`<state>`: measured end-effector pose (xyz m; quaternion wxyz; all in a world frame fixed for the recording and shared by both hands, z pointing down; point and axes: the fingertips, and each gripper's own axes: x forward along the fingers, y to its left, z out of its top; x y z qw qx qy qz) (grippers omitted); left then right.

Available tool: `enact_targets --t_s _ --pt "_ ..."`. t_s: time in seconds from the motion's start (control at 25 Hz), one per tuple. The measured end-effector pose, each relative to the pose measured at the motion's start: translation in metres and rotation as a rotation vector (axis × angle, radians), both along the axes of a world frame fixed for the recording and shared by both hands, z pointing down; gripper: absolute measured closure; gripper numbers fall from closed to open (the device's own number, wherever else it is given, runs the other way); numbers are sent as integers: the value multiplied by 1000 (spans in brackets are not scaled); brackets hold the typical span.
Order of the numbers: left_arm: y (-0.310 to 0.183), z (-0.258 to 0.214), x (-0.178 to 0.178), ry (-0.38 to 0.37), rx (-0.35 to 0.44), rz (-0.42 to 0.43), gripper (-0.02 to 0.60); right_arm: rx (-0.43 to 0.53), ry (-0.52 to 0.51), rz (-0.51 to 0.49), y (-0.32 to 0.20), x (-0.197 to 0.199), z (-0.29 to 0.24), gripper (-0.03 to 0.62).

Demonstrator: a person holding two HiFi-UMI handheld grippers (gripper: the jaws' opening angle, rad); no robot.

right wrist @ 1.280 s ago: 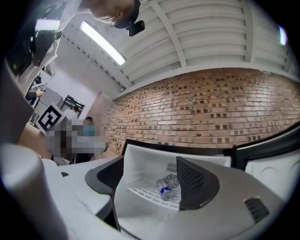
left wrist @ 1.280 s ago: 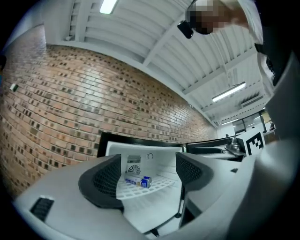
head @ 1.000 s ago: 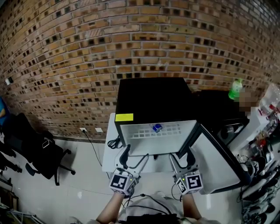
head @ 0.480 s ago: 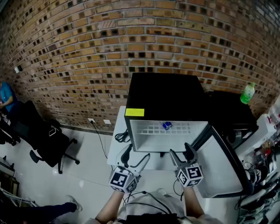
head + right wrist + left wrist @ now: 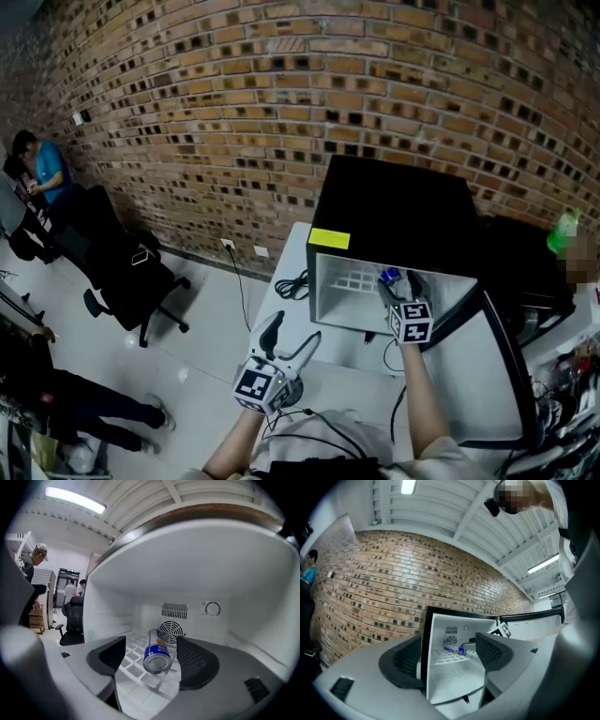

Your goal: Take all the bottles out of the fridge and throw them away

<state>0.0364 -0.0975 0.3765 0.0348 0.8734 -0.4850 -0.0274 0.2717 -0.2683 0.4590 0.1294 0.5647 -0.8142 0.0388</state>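
A black mini fridge [image 5: 394,202] stands on a white table with its door [image 5: 492,370] swung open to the right. On its wire shelf [image 5: 136,665] lies one bottle [image 5: 157,651] with a blue label, on its side, its round end toward me; it also shows as bottle [image 5: 389,276] and bottle [image 5: 455,649]. My right gripper [image 5: 398,284] reaches into the fridge, right gripper [image 5: 151,656] open, with the bottle lying in the gap between its fingers and apart from the pads. My left gripper [image 5: 293,333] hangs in front of the table, left gripper [image 5: 447,656] open and holding nothing.
A black cable [image 5: 298,284] lies on the white table [image 5: 298,258] left of the fridge. A black office chair [image 5: 127,281] and seated people are at the left by the brick wall. A green bottle [image 5: 565,230] stands on a black unit at the right.
My right gripper has gone forward and down from in front of the table into the fridge, up to the bottle. The left gripper has shifted only a little. The head view has swung left.
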Motion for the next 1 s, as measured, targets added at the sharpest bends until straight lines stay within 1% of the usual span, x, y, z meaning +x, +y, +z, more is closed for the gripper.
enact_targets --t_s 0.16,0.28,0.36,0.44,0.52,0.6,0.64,0.68,0.8,0.92,1.0 --pt "8 -15 -5 23 9 -17 221 -157 11 10 -31 -9 15 240" --pt "12 -17 -9 36 -1 -37 221 -236 76 28 -46 -7 39 240" --pt "14 -16 -10 44 -13 -45 221 -233 92 37 -54 -1 46 240" --pt "15 -14 -10 48 -19 -49 221 -232 95 23 -60 0 49 241" --pt "16 -11 -10 46 -19 -49 221 -271 111 -7 -59 -6 50 235" --pt "17 -5 -11 37 -12 -38 221 -300 163 -35 -60 -11 53 258" --pt "18 -2 -11 37 -11 -31 221 -302 193 -52 -60 -13 54 281" --pt "19 0 -11 40 -11 -26 221 -301 209 -70 -60 -16 55 326" --pt "20 2 -8 56 -18 -18 233 -290 190 -116 -54 -20 51 329" --pt "21 -6 -3 87 -27 -22 233 -252 172 -127 -42 -18 48 329" --pt "21 -5 -4 81 -25 -19 233 -234 112 -133 -28 -19 43 329"
